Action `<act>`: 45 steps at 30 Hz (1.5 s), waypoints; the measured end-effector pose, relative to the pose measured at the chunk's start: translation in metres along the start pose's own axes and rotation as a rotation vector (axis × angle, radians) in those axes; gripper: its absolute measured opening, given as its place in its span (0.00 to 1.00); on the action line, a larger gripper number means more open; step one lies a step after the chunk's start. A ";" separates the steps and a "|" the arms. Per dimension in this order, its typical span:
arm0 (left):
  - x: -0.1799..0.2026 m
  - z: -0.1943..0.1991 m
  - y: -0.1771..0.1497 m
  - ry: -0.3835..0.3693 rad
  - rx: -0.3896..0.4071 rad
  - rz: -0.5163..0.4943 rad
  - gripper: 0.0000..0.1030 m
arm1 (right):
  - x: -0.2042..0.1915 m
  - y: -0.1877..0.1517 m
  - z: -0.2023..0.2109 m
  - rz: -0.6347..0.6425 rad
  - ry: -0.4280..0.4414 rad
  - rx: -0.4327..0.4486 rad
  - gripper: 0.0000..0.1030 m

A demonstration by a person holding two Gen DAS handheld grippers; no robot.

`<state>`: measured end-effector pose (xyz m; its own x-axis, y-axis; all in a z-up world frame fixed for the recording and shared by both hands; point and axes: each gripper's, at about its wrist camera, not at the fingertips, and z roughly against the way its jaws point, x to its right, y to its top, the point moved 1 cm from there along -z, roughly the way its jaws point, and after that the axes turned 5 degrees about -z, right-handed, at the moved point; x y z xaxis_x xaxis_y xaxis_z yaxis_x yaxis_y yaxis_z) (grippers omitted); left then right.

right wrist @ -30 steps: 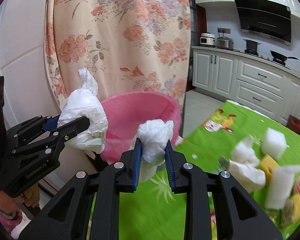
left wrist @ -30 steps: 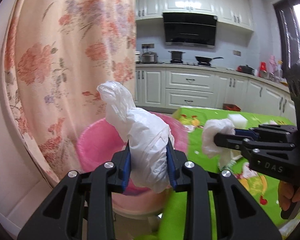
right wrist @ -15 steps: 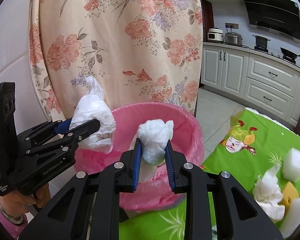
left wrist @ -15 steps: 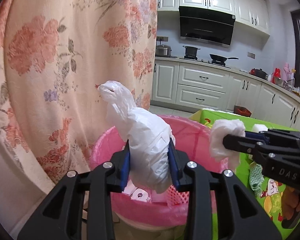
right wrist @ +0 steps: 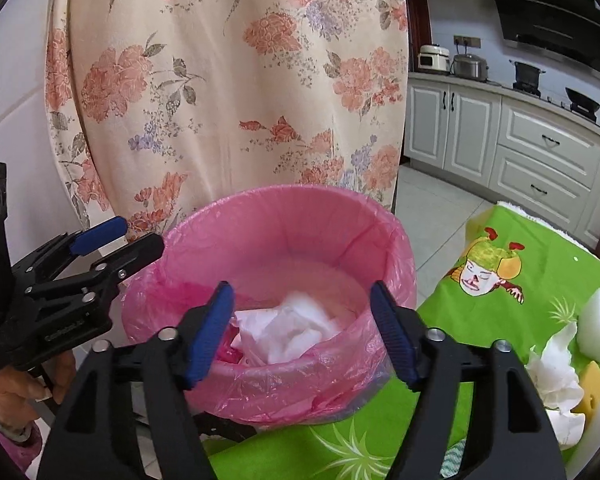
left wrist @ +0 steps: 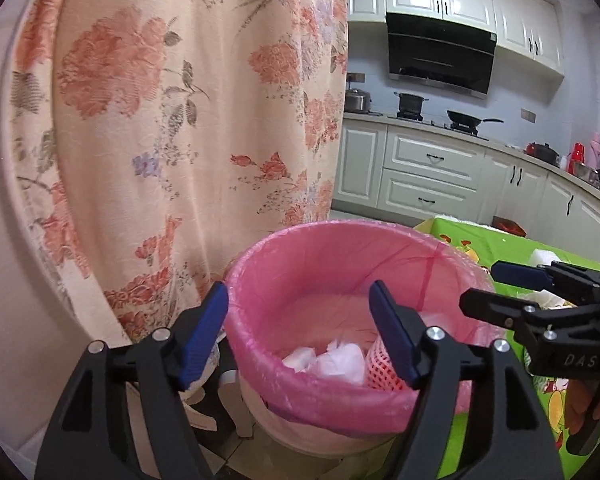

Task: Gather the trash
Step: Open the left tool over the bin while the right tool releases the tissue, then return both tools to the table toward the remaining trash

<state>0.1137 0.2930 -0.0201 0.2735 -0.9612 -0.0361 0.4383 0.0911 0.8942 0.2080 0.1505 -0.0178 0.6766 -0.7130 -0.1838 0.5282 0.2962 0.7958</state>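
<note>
From the left wrist, the left hand-held gripper [left wrist: 298, 330] hangs over the mouth of the pink-lined bin [left wrist: 432, 248], its jaws spread wide and holding nothing. That placement makes sense for a drop: with the blue pads straddling the rim, anything let go falls straight inside. The trash [left wrist: 328, 362] lies at the bottom of the bin, a pale heap of crumpled white plastic and tissue tinted pink by the liner, with a red mesh sleeve [left wrist: 380, 368] pressed against the wall beside it. The right hand-held gripper [left wrist: 488, 286] reaches in from the right, just over the far rim, also parted and empty.

From the right wrist, the right hand-held gripper [right wrist: 302, 330] likewise frames the bin [right wrist: 396, 240] from above, jaws released. The trash [right wrist: 288, 328] shows more clearly here: soft, wrinkled white film and paper, loosely piled, light enough to settle without bouncing out. The left hand-held gripper [right wrist: 120, 236] sits at the bin's left edge, fingers apart. The bin stands against the green-clothed bench [right wrist: 440, 328], probably so scraps travel a short way. More pieces wait there: white crumpled tissue [right wrist: 552, 372], a white foam block [right wrist: 598, 332] and a yellow sponge [right wrist: 592, 384], so collecting looks unfinished.
</note>
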 end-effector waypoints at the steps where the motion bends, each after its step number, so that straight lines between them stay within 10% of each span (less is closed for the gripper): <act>1: 0.000 0.004 -0.001 0.005 0.007 0.001 0.73 | -0.001 -0.001 0.002 0.007 -0.001 0.002 0.66; 8: 0.002 0.039 -0.009 0.039 0.065 0.056 0.95 | -0.002 -0.017 0.035 0.019 -0.017 0.079 0.86; 45: 0.238 0.019 -0.070 -0.344 -0.125 -0.087 0.95 | 0.188 -0.162 0.213 -0.360 -0.395 0.183 0.89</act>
<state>0.1318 0.0529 -0.0825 -0.0641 -0.9961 0.0613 0.5544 0.0155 0.8321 0.1410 -0.1670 -0.0582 0.2079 -0.9428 -0.2606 0.5689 -0.1001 0.8163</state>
